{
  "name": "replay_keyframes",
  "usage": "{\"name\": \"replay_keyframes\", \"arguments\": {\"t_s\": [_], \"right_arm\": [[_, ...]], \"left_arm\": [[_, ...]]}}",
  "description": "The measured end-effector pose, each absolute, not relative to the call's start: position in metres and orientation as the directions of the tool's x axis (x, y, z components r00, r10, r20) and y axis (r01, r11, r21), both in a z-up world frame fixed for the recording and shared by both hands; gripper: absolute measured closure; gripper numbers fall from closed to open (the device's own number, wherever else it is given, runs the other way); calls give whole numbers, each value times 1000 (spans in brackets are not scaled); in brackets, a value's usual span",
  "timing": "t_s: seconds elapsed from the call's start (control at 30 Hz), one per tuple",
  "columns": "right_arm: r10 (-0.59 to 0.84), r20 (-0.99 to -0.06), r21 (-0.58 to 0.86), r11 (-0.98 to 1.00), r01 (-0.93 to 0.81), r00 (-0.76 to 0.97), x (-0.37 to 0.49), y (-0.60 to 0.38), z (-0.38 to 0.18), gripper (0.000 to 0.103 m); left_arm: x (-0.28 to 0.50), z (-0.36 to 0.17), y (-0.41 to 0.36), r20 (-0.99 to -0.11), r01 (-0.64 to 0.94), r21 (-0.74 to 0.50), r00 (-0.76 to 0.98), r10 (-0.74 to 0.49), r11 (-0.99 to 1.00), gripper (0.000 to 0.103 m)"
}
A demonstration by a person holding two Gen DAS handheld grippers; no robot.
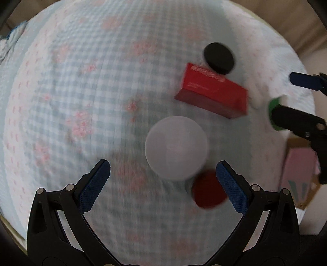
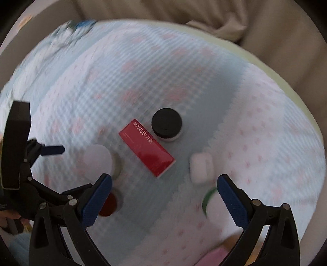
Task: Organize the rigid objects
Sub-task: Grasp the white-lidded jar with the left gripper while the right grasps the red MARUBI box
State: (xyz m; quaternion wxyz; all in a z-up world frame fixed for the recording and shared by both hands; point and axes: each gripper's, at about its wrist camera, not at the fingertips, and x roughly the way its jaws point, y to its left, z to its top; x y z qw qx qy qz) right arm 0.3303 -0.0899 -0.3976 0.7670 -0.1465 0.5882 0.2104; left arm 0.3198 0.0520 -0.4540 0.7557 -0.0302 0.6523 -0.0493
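Observation:
On a checked blue and pink bedcover lie a red box (image 1: pixel 212 94) (image 2: pixel 147 147), a black-lidded jar (image 1: pixel 219 58) (image 2: pixel 166 124), a white-lidded jar (image 1: pixel 176 147) (image 2: pixel 98 161), a red-lidded jar (image 1: pixel 209 192) (image 2: pixel 108 205), a small white case (image 2: pixel 202 167) and a green-rimmed white jar (image 2: pixel 210 201) (image 1: pixel 276 106). My left gripper (image 1: pixel 163 185) is open and empty, just short of the white-lidded and red-lidded jars. My right gripper (image 2: pixel 165 201) is open and empty, with the green-rimmed jar near its right finger. The frames are motion-blurred.
Each gripper shows in the other's view: the right one at the right edge (image 1: pixel 302 102), the left one at the left edge (image 2: pixel 40 155). A cardboard box with pink contents (image 1: pixel 300 174) stands beyond the bed's right edge. Beige fabric (image 2: pixel 204 16) lies behind the bed.

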Motion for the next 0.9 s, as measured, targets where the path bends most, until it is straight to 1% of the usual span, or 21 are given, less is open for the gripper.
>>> {"name": "replay_keyframes", "arguments": {"t_s": [0.13,0.27,0.3,0.37,0.5,0.63,0.67,0.7,0.77,0.83,0.87,0.9], "right_arm": [[135,-986,50,807,-589,101,351,-74,-436,17],[96,-995,57,743,-667,23,360,-61,-464,27],[89,-996,62,730,-681,5,362,-58,-470,28],[78,-997,65,707,-705,-14,364,-53,-478,30],[71,-996,85,647,-758,-51,365,-37,-489,34],[58,-996,85,603,-794,-62,368,-23,-498,43],[51,-997,77,593,-801,-59,369,-20,-501,48],[42,-998,68,586,-807,-53,370,-18,-502,53],[50,-998,60,581,-811,-38,373,-14,-504,58],[49,-998,59,583,-811,-37,379,-13,-504,59],[51,-998,58,582,-811,-35,380,-14,-504,59],[54,-998,57,582,-811,-31,380,-14,-503,59]], "left_arm": [[324,-478,49,-986,0,-122,115,-121,993,1],[323,-490,39,-988,13,-109,111,-110,994,5],[323,-493,36,-988,20,-106,112,-107,994,8],[324,-497,32,-989,27,-95,114,-97,995,12],[327,-501,20,-987,55,-55,148,-62,997,12],[331,-504,9,-983,86,-25,181,-41,996,14],[332,-505,6,-982,95,-18,184,-35,995,15],[333,-505,2,-981,105,-6,193,-26,994,19],[336,-505,-1,-978,108,-6,206,-28,994,25],[340,-503,-7,-975,121,-10,218,-36,993,31],[340,-501,-7,-974,126,-10,224,-38,992,35],[340,-500,-9,-973,131,-7,229,-37,991,35]]}}
